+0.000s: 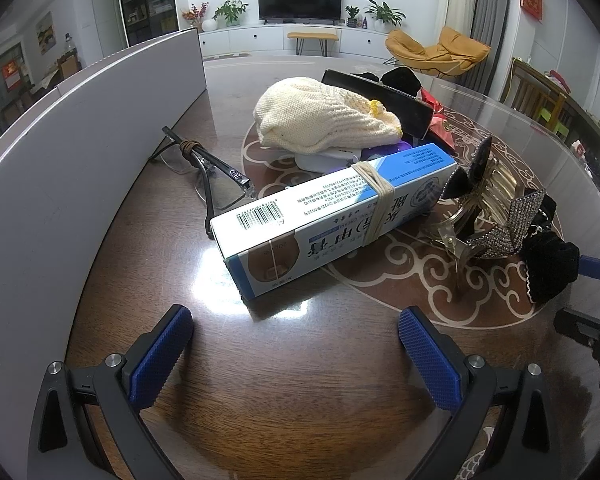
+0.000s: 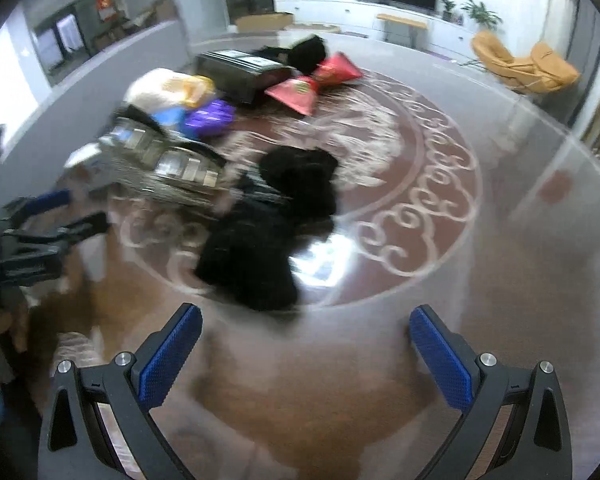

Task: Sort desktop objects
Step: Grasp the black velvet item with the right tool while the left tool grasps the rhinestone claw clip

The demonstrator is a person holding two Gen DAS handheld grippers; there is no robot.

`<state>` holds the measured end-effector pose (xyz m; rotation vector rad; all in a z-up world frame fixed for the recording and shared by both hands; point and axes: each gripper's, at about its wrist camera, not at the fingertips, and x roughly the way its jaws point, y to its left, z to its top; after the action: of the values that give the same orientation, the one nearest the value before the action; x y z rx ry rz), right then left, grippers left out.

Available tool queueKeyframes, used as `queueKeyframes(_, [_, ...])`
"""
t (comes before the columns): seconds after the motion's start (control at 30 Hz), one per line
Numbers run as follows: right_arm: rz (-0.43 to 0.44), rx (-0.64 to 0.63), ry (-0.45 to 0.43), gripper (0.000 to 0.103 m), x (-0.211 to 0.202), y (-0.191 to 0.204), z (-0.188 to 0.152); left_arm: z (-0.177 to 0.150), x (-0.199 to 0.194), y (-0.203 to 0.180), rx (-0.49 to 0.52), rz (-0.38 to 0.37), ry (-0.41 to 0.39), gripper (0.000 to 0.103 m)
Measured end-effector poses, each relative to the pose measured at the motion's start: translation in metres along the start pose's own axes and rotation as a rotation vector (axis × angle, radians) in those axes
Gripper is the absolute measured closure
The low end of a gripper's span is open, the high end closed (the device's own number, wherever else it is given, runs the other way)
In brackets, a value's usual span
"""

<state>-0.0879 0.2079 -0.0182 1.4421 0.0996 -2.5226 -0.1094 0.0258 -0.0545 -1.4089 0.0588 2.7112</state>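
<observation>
In the left wrist view a blue-and-white carton (image 1: 332, 216) bound with a rubber band lies on the brown table just ahead of my open, empty left gripper (image 1: 296, 344). Glasses (image 1: 208, 176) lie to its left, a cream knitted cloth (image 1: 324, 120) behind it, a jewelled hair clip (image 1: 496, 220) and a black scrunchie (image 1: 552, 268) to its right. In the blurred right wrist view my right gripper (image 2: 306, 344) is open and empty, just short of the black scrunchies (image 2: 268, 232). The left gripper (image 2: 48, 220) shows at that view's left edge.
A grey partition (image 1: 80, 160) walls the table's left side. A black box (image 1: 380, 100) and red packets (image 2: 312, 88) lie at the back of the pile, with a purple item (image 2: 210, 118). The table's patterned medallion (image 2: 432, 208) lies to the right.
</observation>
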Motion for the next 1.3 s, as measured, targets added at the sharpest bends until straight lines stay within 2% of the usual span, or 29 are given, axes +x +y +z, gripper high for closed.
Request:
queueKeyframes(0.1, [0.019, -0.006, -0.004, 0.0, 0.007, 0.016, 0.014, 0.0, 0.0, 0.0, 0.004, -0.002, 0.004, 0.0])
queueKeyframes(0.23, [-0.021, -0.028, 0.004, 0.0, 0.026, 0.031, 0.036, -0.001, 0.0, 0.0, 0.008, -0.004, 0.008, 0.0])
queueKeyframes(0.3, [-0.024, -0.02, 0.001, 0.012, 0.031, 0.03, 0.042, -0.002, -0.001, 0.001, 0.009, -0.004, 0.007, 0.0])
queueKeyframes(0.33, [-0.024, -0.022, 0.005, 0.029, 0.032, 0.029, 0.043, -0.001, 0.0, 0.0, 0.008, -0.005, 0.007, 0.0])
queueKeyframes(0.37, [-0.048, -0.035, -0.004, 0.041, 0.03, 0.029, 0.044, -0.002, 0.0, 0.0, 0.009, -0.004, 0.007, 0.0])
queueKeyframes(0.47, [-0.075, -0.021, -0.001, 0.064, 0.021, 0.02, 0.042, -0.002, 0.0, 0.0, 0.009, -0.004, 0.007, 0.0])
queueKeyframes(0.5, [-0.111, 0.001, -0.005, 0.064, 0.02, 0.013, 0.043, -0.002, 0.0, 0.0, 0.009, -0.006, 0.008, 0.0])
queueKeyframes(0.57, [-0.131, 0.038, -0.013, 0.065, 0.019, 0.003, 0.048, -0.004, -0.001, 0.0, 0.011, -0.007, 0.015, 0.0])
queueKeyframes(0.7, [-0.068, 0.003, -0.036, 0.066, 0.028, 0.009, 0.07, -0.009, -0.006, 0.0, 0.009, -0.006, 0.038, 0.0])
queueKeyframes(0.8, [0.07, -0.082, -0.018, 0.066, 0.028, 0.041, 0.072, -0.015, -0.012, 0.002, -0.013, -0.027, 0.058, 0.0])
queueKeyframes(0.83, [0.146, -0.097, -0.007, 0.066, 0.023, 0.052, 0.069, -0.016, -0.015, 0.004, -0.023, -0.043, 0.061, 0.0])
queueKeyframes(0.87, [0.238, -0.083, -0.002, 0.067, 0.016, 0.058, 0.064, -0.017, -0.017, 0.006, -0.037, -0.064, 0.064, 0.0])
queueKeyframes(0.93, [0.323, -0.05, -0.013, 0.067, 0.001, 0.059, 0.056, -0.019, -0.02, 0.012, -0.071, -0.102, 0.068, 0.0])
queueKeyframes(1.0, [0.322, -0.028, -0.033, 0.067, -0.015, 0.054, 0.044, -0.02, -0.024, 0.019, -0.117, -0.159, 0.068, 0.0])
queueKeyframes(1.03, [0.299, -0.016, -0.039, 0.067, -0.023, 0.048, 0.036, -0.02, -0.025, 0.022, -0.14, -0.197, 0.062, 0.0])
queueKeyframes(1.07, [0.279, -0.008, -0.042, 0.067, -0.027, 0.043, 0.03, -0.019, -0.027, 0.026, -0.172, -0.268, 0.042, 0.0])
queueKeyframes(1.13, [0.225, 0.002, -0.052, 0.067, -0.036, 0.032, 0.013, -0.014, -0.028, 0.027, -0.203, -0.334, 0.012, 0.0])
queueKeyframes(1.23, [0.196, 0.043, -0.058, 0.067, -0.04, 0.013, -0.004, -0.001, -0.018, 0.018, -0.228, -0.299, 0.006, 0.0])
queueKeyframes(1.3, [0.2, 0.078, -0.07, 0.067, -0.045, 0.006, -0.014, 0.003, -0.007, 0.002, -0.227, -0.247, 0.021, 0.0])
